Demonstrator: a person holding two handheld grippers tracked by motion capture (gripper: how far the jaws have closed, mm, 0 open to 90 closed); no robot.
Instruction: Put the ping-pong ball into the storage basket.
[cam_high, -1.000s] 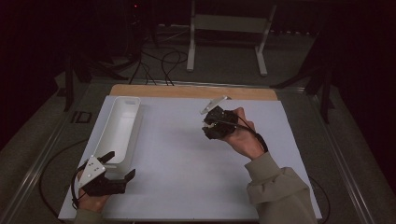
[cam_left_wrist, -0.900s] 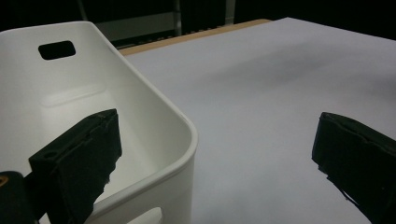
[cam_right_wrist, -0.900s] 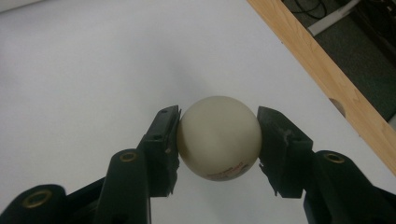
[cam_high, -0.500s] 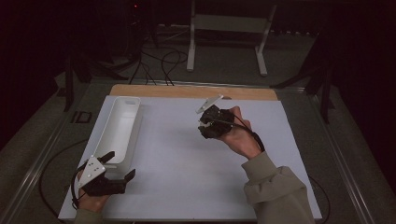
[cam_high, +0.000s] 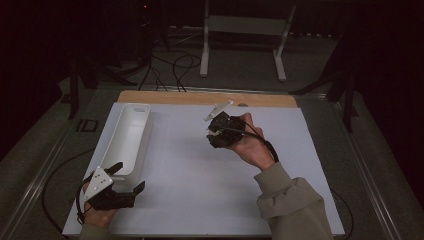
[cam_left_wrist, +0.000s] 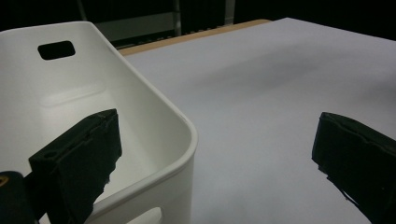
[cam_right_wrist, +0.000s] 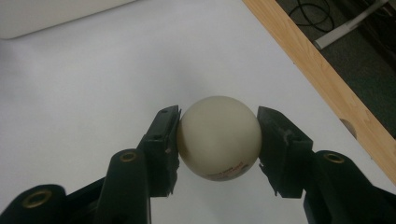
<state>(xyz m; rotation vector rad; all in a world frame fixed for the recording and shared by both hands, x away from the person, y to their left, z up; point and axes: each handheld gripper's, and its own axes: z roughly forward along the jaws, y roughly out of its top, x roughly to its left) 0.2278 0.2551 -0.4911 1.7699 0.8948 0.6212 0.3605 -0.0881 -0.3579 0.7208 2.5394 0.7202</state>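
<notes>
Your right gripper (cam_right_wrist: 218, 140) has its jaws clamped on a cream ball (cam_right_wrist: 218, 136), one pad on each side at its widest line, with the ball lifted clear of the white worktop (cam_right_wrist: 93, 79). The ball sits at the very tips of the jaws, so only two small patches of pad hold it. A smooth round surface could squirt forward out of the jaws if you tilt or jolt your wrist, and it would roll toward the wooden edge (cam_right_wrist: 322, 74) beyond the right-hand jaw. Being a sphere, the ball has no long axis and points nowhere; faint red print sits low on the side facing you. Your left gripper (cam_left_wrist: 212, 154) has its jaws wide apart, straddling the rim of the white bin (cam_left_wrist: 154, 98), gripping nothing
</notes>
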